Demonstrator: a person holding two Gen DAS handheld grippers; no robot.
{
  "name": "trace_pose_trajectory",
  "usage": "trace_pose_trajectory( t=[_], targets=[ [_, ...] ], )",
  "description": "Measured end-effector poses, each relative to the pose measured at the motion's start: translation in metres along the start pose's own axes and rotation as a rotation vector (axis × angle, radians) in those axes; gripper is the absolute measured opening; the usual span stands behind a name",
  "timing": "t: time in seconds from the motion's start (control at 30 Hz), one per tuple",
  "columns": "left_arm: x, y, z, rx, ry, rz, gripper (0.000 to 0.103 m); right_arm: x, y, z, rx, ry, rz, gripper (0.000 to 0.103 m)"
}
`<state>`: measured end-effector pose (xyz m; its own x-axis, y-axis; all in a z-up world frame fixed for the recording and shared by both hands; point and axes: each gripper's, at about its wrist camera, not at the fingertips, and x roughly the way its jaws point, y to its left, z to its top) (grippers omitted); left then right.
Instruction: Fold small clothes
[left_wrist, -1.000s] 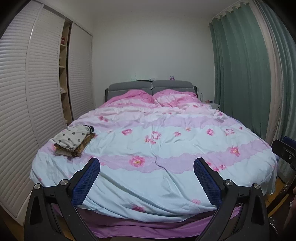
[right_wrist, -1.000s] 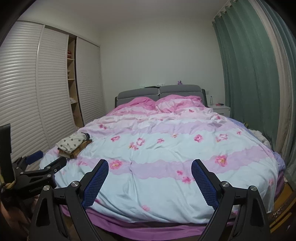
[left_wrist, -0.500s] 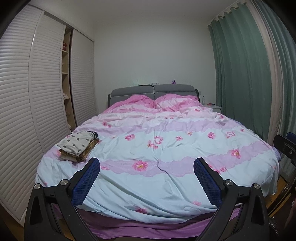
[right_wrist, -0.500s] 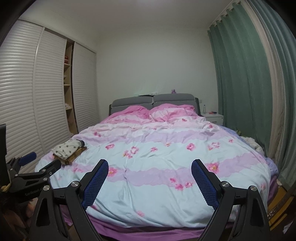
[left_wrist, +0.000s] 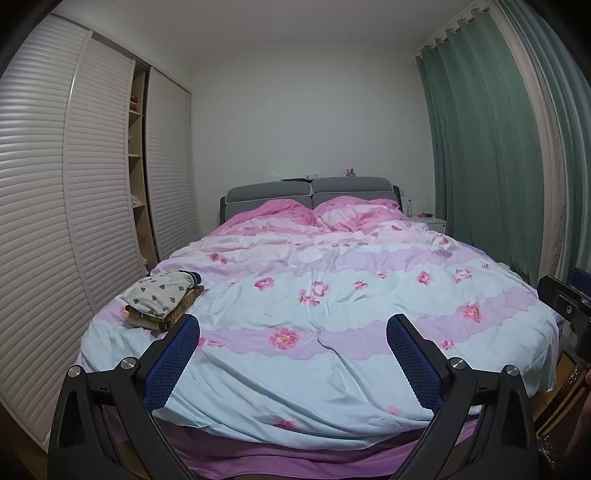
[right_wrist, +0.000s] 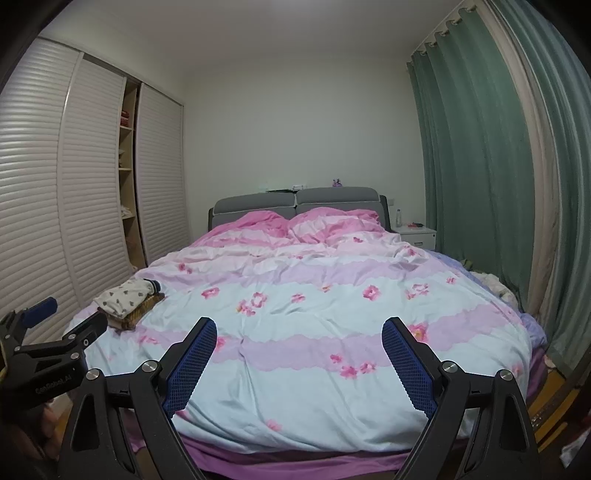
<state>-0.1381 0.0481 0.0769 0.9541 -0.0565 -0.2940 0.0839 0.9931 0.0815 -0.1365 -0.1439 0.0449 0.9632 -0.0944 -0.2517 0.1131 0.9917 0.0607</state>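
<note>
Here, in the left wrist view, the left gripper (left_wrist: 293, 328) is held at the foot of the bed (left_wrist: 332, 362), its blue-padded fingers (left_wrist: 171, 363) spread wide apart with nothing between them. A stack of folded small clothes (left_wrist: 162, 301) is seen on the floral duvet (left_wrist: 351, 295) near the bed's left edge, well apart from the gripper; a pale garment printed with dark hearts lies on top, with brownish pieces under it. Behind the stack, the louvred wardrobe (left_wrist: 37, 221) is left open along a narrow gap, and in its shelves (left_wrist: 135, 147) some folded items are stored, too small to be told apart. A grey headboard (left_wrist: 310, 190) is seen at the far end, a white nightstand (left_wrist: 430, 223) with a bottle on it beside green curtains (left_wrist: 487, 155). At the right border part of the right gripper (left_wrist: 565, 302) is caught.

In the right wrist view, the right gripper (right_wrist: 299, 326) is likewise held with its fingers (right_wrist: 406, 369) parted and empty, pointed over the foot of the bed (right_wrist: 314, 387). The folded small clothes (right_wrist: 127, 301) are seen on the duvet (right_wrist: 332, 302) at the left edge, far from the fingers. The left gripper (right_wrist: 44, 332) is seen at the left border, away from the stack. The open wardrobe (right_wrist: 33, 206) shelves (right_wrist: 125, 155) again show stored items, indistinct. A loose heap of fabric (right_wrist: 491, 282) is seen beside the bed by the curtains (right_wrist: 480, 166).
</note>
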Motion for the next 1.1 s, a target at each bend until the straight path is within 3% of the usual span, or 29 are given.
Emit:
trace_pose_trajectory(
  t=[1.1],
  targets=[
    [0.0072,-0.0018,-0.0058,0.001,0.026,-0.003,0.103,0.0016,-0.0067,0.0001,0.002,0.01,-0.01,0.092]
  ],
)
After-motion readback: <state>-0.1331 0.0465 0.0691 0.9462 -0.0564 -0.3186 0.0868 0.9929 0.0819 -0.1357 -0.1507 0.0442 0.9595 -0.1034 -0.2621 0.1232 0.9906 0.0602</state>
